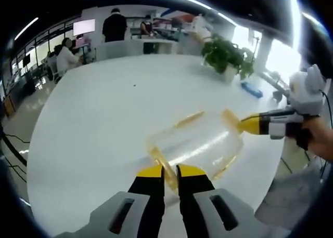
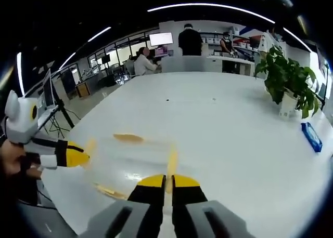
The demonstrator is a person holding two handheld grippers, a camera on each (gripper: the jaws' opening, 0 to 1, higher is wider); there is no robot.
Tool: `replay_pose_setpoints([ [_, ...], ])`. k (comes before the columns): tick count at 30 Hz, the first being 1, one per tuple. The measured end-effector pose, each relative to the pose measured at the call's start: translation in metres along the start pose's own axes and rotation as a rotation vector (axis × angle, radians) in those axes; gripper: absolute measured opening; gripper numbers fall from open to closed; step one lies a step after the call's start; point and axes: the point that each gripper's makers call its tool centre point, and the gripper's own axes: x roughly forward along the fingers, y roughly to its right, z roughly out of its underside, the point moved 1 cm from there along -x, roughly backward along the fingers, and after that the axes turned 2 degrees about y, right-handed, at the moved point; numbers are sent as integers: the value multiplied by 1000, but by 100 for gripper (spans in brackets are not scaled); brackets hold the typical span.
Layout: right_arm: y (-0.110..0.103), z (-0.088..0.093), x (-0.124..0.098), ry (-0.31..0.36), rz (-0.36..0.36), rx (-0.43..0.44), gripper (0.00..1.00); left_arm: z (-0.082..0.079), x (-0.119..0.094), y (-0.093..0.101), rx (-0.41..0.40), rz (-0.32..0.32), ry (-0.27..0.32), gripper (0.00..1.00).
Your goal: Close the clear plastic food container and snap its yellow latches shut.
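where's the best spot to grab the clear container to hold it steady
By a yellow latch at its rim, coming in level from the side. The clear container lies low with slick walls, and each latch sticks out as a thin tab. The left gripper already pinches one.

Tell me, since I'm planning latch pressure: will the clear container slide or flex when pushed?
Likely slides: the clear container looks empty, so light, on a glossy white table. Its thin clear walls probably flex somewhat. Both grippers, left and right, pinching yellow latches should steady it.

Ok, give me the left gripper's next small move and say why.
Probably fold the yellow latch down against the container, which looks closed: the left gripper pinches that latch, and the right gripper holds the opposite latch.
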Motion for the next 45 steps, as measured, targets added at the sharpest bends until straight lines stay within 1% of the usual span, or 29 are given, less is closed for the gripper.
replay_pose_setpoints([
  [6,2,1,3,-11,6,6,0,3,8,-2,-16,9,-27,6],
  [10,2,1,4,-7,7,10,0,2,8,-2,-15,9,-17,7],
  [14,1,2,6,-2,-4,28,0,2,8,-2,-31,13,-9,7],
  [18,-2,4,7,-4,-7,32,1,4,9,-2,-36,15,-10,7],
  [20,-1,4,6,-5,-1,38,1,4,8,-3,-22,13,-5,7],
  [24,2,2,4,0,7,45,1,4,7,-5,-28,7,-1,7],
  [27,10,2,1,-2,31,46,0,4,3,-15,-61,-40,-1,11],
  [30,17,2,-1,2,53,54,0,8,-2,-26,-66,-67,-9,19],
  [31,20,1,-3,10,66,57,1,11,-3,-29,-72,-72,-14,19],
  [34,22,1,-2,8,71,61,3,15,-7,-36,-97,-84,-13,19],
  [37,23,0,-2,15,74,57,6,18,-8,-38,-109,-88,-18,21],
  [39,21,-1,-1,20,69,59,9,17,-8,-38,-128,-83,-9,24],
  [41,14,-6,1,50,30,92,12,14,-7,-35,-142,-69,3,24],
  [42,13,-6,2,51,19,102,13,13,-6,-33,-144,-62,7,25],
  [44,12,-5,4,41,9,98,16,9,-3,-27,-164,-26,28,27],
  [45,11,-3,7,32,4,95,17,7,-1,-22,-207,4,38,29],
])
